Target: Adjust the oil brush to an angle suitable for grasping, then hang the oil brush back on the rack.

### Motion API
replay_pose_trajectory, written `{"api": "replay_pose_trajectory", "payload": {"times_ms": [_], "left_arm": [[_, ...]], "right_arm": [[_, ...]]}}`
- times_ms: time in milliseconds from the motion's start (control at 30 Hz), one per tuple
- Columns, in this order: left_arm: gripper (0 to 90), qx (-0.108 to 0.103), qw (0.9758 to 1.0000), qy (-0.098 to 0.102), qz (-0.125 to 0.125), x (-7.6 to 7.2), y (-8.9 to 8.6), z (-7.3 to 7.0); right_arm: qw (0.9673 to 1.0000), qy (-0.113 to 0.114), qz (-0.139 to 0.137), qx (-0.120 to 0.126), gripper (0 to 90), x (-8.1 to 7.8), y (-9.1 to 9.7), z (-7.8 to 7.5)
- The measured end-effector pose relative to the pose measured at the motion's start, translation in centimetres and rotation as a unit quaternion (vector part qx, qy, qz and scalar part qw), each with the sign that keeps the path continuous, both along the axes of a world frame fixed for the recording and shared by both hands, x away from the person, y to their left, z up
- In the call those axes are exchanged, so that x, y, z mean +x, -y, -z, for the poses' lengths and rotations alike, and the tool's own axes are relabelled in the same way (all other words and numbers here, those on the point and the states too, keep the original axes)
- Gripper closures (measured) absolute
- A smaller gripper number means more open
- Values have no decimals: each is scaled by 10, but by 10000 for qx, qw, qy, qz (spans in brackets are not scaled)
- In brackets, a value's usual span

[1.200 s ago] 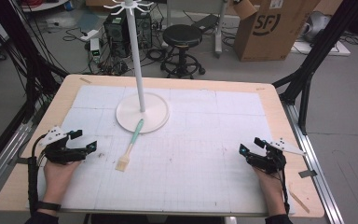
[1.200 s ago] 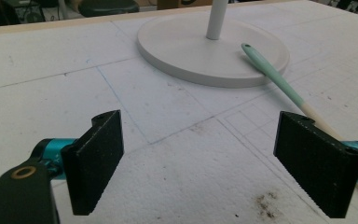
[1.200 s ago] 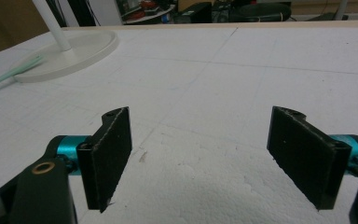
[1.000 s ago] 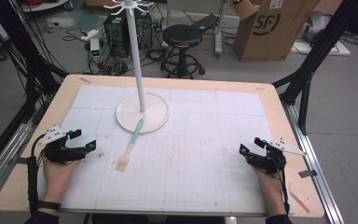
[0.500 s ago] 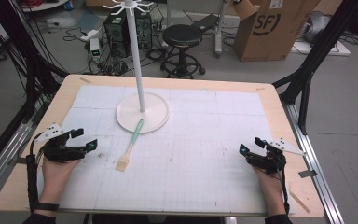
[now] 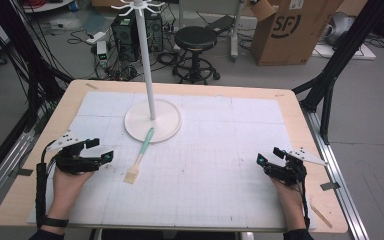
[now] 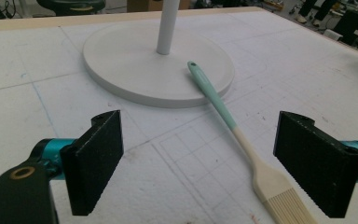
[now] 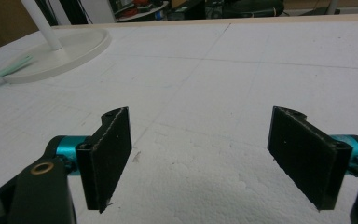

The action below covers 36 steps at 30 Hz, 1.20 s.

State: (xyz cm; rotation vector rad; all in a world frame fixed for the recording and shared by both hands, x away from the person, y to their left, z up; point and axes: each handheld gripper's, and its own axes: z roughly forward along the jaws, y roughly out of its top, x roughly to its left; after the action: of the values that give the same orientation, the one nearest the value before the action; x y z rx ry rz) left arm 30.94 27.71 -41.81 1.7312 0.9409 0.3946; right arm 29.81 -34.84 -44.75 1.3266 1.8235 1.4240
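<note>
Pastry brush (image 6: 139, 163) untouched on bench (image 6: 220, 180), handle on stand base (image 6: 166, 125); left hand-held gripper (image 6: 103, 156) wide open, empty, likely pre-grasp.

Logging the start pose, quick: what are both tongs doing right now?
Left tongs: open, holding nothing, aimed toward the brush.
Right tongs: open, holding nothing.

High view: overhead, looking forward and down across the whole desk (image 6: 290, 107). Both gripper views sit low and close to the surface, looking along their jaws; all three share the white stand (image 6: 152, 120) (image 7: 158, 65) (image 8: 58, 49).
</note>
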Motion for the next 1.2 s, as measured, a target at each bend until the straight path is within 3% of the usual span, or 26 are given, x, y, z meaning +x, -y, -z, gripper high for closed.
{"api": "replay_pose_trajectory", "payload": {"times_ms": [300,600,1200], "left_arm": [[175,151,9998,-111,102,4,27,-3],[199,258,9993,-219,188,10,47,3],[224,196,9990,-315,233,11,51,7]], "right_arm": [[10000,15,-19,-21,209,-1,-1,0],[10000,16,9,-39,209,0,-1,0],[10000,-34,79,-47,210,1,0,0]]}}
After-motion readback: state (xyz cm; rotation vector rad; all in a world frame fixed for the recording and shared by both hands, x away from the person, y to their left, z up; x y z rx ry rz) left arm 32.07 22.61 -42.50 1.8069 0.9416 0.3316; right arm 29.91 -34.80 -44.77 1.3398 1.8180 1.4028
